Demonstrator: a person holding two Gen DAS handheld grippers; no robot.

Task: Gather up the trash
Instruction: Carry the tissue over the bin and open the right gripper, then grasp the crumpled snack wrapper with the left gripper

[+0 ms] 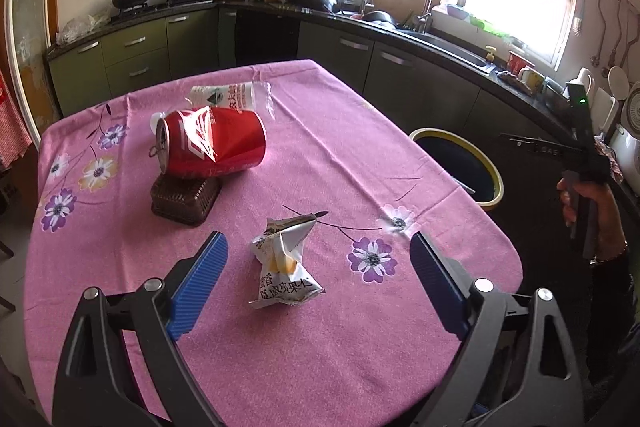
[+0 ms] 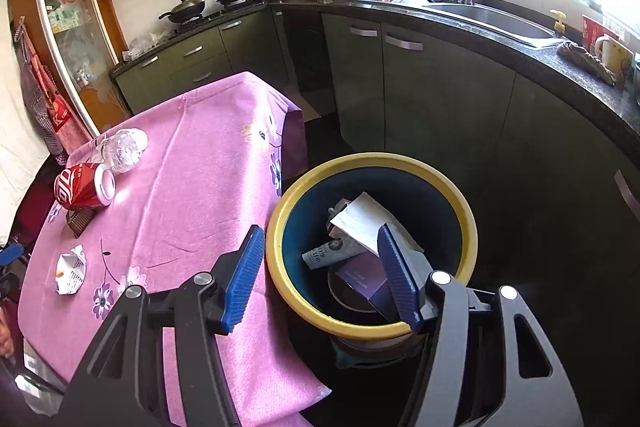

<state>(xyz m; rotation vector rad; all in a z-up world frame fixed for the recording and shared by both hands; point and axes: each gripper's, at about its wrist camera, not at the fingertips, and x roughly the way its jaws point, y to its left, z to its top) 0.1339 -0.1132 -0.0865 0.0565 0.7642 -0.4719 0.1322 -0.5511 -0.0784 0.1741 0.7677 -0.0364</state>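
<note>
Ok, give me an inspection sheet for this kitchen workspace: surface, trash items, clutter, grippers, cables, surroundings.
Surface: pink floral tablecloth over the table.
Job's things: crumpled silver snack wrapper; dented red soda can lying on a small brown basket; clear plastic bottle behind it; yellow-rimmed dark bin, paper and boxes inside.
Clutter: nothing seen.
Grippers: left hand-held gripper open around the wrapper; right hand-held gripper open, empty, above the bin.
Cables: nothing seen.
Surroundings: green cabinets, steel sink.

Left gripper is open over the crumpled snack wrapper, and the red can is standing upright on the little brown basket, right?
Not quite. The left gripper is open over the snack wrapper, but the red can lies on its side across the overturned brown basket, as the left wrist view shows.
</note>
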